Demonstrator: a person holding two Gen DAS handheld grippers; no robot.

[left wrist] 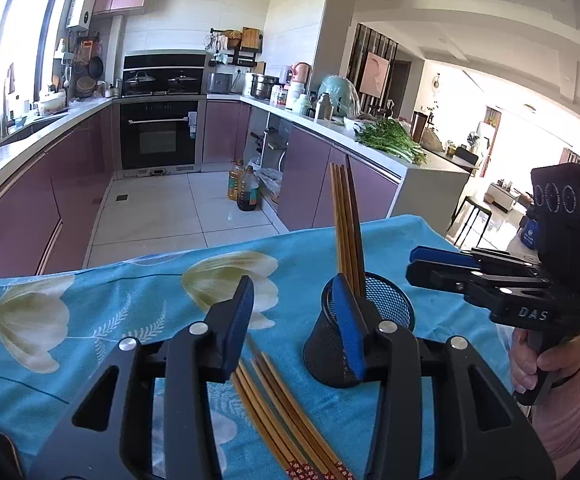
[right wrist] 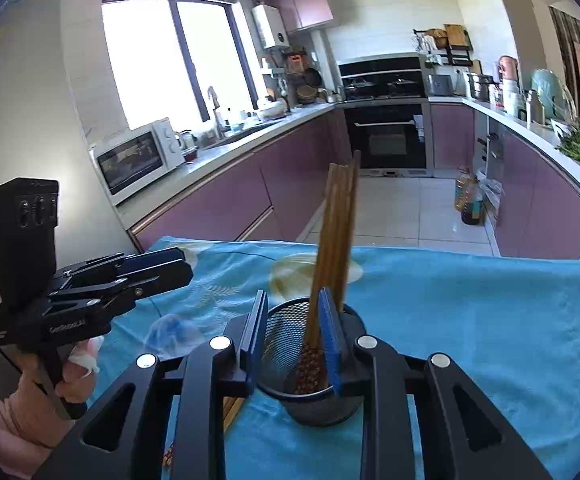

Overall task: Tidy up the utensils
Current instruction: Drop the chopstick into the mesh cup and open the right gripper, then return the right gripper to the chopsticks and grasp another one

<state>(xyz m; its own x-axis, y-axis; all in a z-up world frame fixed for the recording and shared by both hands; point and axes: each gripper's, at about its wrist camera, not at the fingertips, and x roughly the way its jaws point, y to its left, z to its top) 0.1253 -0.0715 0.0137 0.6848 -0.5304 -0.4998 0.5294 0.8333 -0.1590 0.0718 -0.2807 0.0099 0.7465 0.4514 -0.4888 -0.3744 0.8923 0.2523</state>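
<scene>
Only the left wrist view shows the loose brown wooden chopsticks (left wrist: pixel 286 408) lying flat on the blue flowered tabletop (left wrist: pixel 90 320), long axes running near-right to far-left. Other chopsticks (right wrist: pixel 333 240) stand near upright, tips up, in the black mesh cup (right wrist: pixel 309 360). Both the left claw (left wrist: pixel 295 320) and right claw (right wrist: pixel 295 328) are spread, pinching nothing.

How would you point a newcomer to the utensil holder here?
Start from the table under the blue floral cloth. Near its middle stands a black mesh cup, the only upright container on it. A few brown chopsticks stick up out of it, while the other chopsticks lie flat on the cloth beside it.
</scene>
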